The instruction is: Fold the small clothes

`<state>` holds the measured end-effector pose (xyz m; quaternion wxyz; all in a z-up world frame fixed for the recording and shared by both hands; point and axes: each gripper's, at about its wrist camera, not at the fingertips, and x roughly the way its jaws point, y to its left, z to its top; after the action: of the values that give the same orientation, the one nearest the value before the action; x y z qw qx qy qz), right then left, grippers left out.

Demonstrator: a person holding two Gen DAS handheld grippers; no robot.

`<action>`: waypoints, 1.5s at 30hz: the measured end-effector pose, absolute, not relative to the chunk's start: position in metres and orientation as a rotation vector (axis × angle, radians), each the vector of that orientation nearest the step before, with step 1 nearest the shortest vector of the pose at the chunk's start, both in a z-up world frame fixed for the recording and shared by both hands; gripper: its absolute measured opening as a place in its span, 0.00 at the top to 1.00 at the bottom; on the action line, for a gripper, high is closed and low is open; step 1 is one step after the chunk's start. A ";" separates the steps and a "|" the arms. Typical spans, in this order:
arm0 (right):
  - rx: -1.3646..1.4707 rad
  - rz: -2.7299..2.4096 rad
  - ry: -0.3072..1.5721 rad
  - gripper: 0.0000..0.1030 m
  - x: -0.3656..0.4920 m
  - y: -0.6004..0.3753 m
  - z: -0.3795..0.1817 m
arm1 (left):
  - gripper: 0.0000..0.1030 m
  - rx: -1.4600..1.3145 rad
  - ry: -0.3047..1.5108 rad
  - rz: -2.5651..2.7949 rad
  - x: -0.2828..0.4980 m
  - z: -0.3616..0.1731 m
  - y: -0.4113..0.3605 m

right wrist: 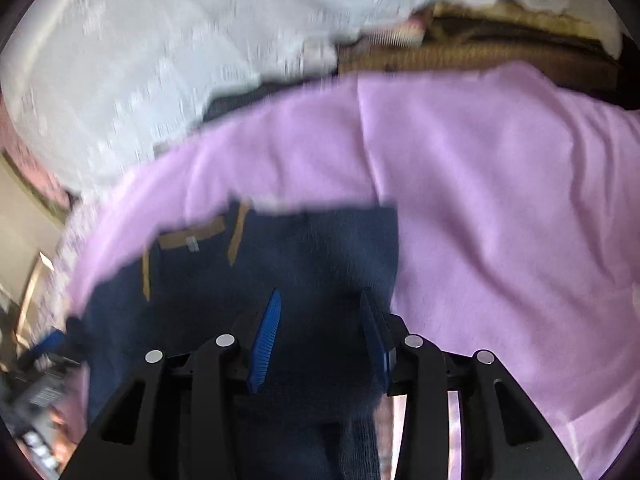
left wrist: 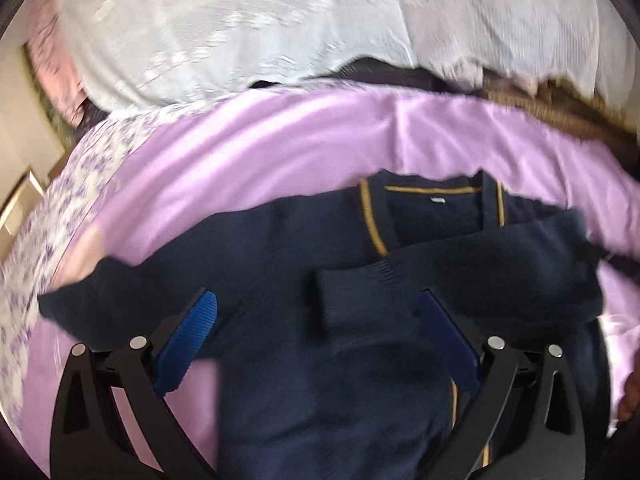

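A navy cardigan (left wrist: 312, 380) with gold trim at the neck lies on a lilac sheet (left wrist: 248, 152). One sleeve (left wrist: 460, 272) is folded in from the right across the chest, its cuff near the middle. My left gripper (left wrist: 320, 320) hovers over the chest, open wide, with nothing between its blue pads. In the right wrist view the cardigan (right wrist: 312, 256) fills the lower middle, neck to the left. My right gripper (right wrist: 320, 324) stands partly open over the right shoulder; navy cloth shows in the gap, and the pads do not press on it. Both views are blurred.
A white textured cover (left wrist: 240, 32) lies bunched behind the sheet, and a brown knitted cloth (right wrist: 480, 56) at the back right. A floral cloth (left wrist: 52, 232) hangs along the sheet's left edge. Lilac sheet (right wrist: 500, 200) spreads to the right of the cardigan.
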<state>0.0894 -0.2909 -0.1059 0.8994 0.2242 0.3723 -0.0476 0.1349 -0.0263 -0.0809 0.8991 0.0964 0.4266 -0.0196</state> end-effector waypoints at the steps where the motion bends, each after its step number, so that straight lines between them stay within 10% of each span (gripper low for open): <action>1: 0.474 -0.097 0.776 0.59 0.095 -0.295 -0.107 | 0.04 0.226 0.903 -0.043 0.144 -0.090 -0.036; 12: 0.418 -0.079 0.740 0.61 0.073 -0.294 -0.124 | 0.04 0.251 0.914 -0.014 0.157 -0.121 -0.031; 18: 0.230 -0.004 0.855 0.32 0.057 -0.251 -0.150 | 0.04 0.304 0.925 -0.002 0.128 -0.131 -0.007; 41: 0.438 0.030 0.793 0.08 0.042 -0.276 -0.154 | 0.05 -0.937 0.809 0.071 0.129 -0.140 0.322; 44: 0.440 0.034 0.793 0.07 0.043 -0.276 -0.154 | 0.32 -0.948 0.777 0.059 0.133 -0.144 0.324; 45: 0.440 0.035 0.793 0.07 0.043 -0.276 -0.154 | 0.57 -0.942 0.782 0.054 0.135 -0.147 0.326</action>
<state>0.0427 -0.2759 -0.1542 0.8987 0.2126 0.3832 0.0169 0.1346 0.3258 -0.1472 0.8181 -0.4421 0.3670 0.0251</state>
